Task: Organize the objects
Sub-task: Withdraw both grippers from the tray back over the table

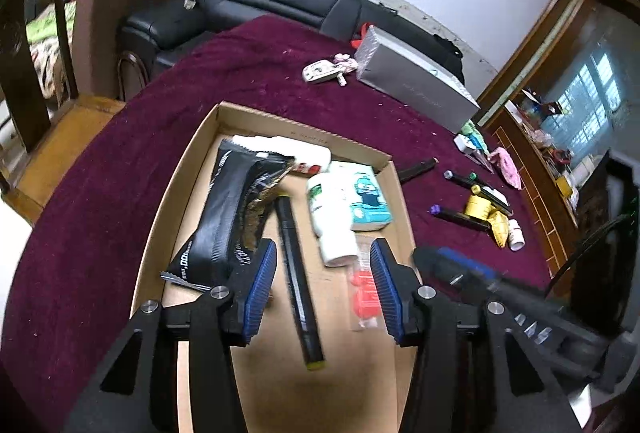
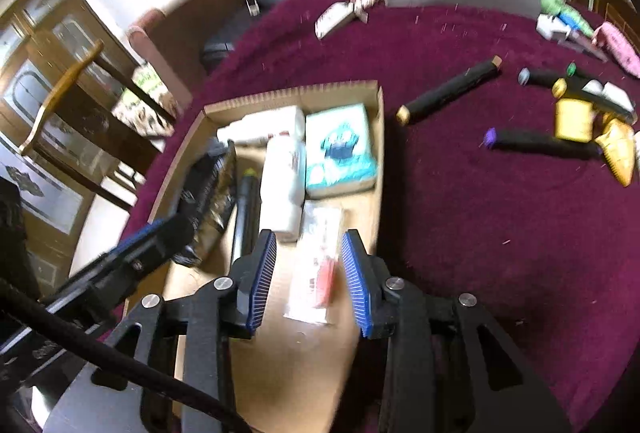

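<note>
1. Grippers: the left gripper (image 1: pixel 324 285) hangs over the cardboard tray (image 1: pixel 192 157) with jaws spread; a black marker (image 1: pixel 296 281) lies in the tray beneath the gap, unpinched. The right gripper (image 2: pixel 308 281) is likewise spread above a clear packet (image 2: pixel 316 265), gripping nothing.
2. Step in hand, likely release and withdrawal: lift both straight up, clear of the tray walls.
3. Remaining markers (image 2: pixel 448 95) lie well apart on the maroon cloth (image 2: pixel 500 233).
4. Room: black sofa (image 1: pixel 280 1) behind the table.
</note>
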Motion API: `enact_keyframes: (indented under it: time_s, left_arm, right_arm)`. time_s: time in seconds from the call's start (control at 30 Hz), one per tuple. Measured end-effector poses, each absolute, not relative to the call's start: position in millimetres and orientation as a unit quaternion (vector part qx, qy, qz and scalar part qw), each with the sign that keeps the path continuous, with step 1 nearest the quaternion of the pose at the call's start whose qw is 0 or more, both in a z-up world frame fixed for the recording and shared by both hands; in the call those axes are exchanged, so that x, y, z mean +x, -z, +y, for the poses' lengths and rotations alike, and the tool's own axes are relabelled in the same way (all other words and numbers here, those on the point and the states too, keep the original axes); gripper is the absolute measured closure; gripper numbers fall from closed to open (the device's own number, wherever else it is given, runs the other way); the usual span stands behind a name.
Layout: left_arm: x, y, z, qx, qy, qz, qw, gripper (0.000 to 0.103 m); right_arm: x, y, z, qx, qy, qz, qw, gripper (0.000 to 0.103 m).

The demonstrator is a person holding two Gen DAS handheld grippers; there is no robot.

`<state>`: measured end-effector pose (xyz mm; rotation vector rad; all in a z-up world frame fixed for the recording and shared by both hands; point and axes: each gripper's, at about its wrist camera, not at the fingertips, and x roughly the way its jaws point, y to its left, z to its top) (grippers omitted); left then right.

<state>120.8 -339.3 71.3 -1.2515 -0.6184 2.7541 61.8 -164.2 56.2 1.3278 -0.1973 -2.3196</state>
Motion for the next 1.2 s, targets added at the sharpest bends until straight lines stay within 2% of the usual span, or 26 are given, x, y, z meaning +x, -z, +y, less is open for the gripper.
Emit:
enact_keyframes:
  time_s: [0.1, 0.17, 0.23, 0.33, 0.7, 1.0, 1.2]
  left_arm:
    - [126, -82, -324, -0.393, -0.901, -0.183, 0.031, 0.053]
    - [130, -89, -313, -0.385, -0.907, -0.167, 0.033, 0.053]
    - [131, -96, -299, -0.376, -0.914, -0.147, 0.033, 0.053]
    - [134, -105, -279, -0.366, -0.923, -0.118, 0.03, 0.053]
    - [145, -129, -212, -0.341, -0.94, -0.008, 0.015, 0.053]
    - [130, -123, -164, -0.359, -0.932, 0.029, 0.026, 0.053]
    - [113, -110, -145, -0.384, -0.922, 0.039, 0.035, 0.053]
  right_arm:
    - [73, -78, -146, 0.443, 0.868, -0.066, 0.215, 0.056]
    - [78, -92, -131, 0.411, 0.888, -0.055, 0.199, 0.054]
    - [84, -106, -115, 0.38, 0.907, -0.036, 0.175, 0.043]
    - [88, -120, -92, 0.354, 0.923, -0.023, 0.151, 0.034]
    - [78, -129, 24, 0.343, 0.936, -0.034, 0.068, 0.034]
    - [76, -143, 97, 0.319, 0.945, -0.065, 0.018, 0.034]
    - [65, -125, 118, 0.326, 0.941, -0.094, 0.013, 0.033]
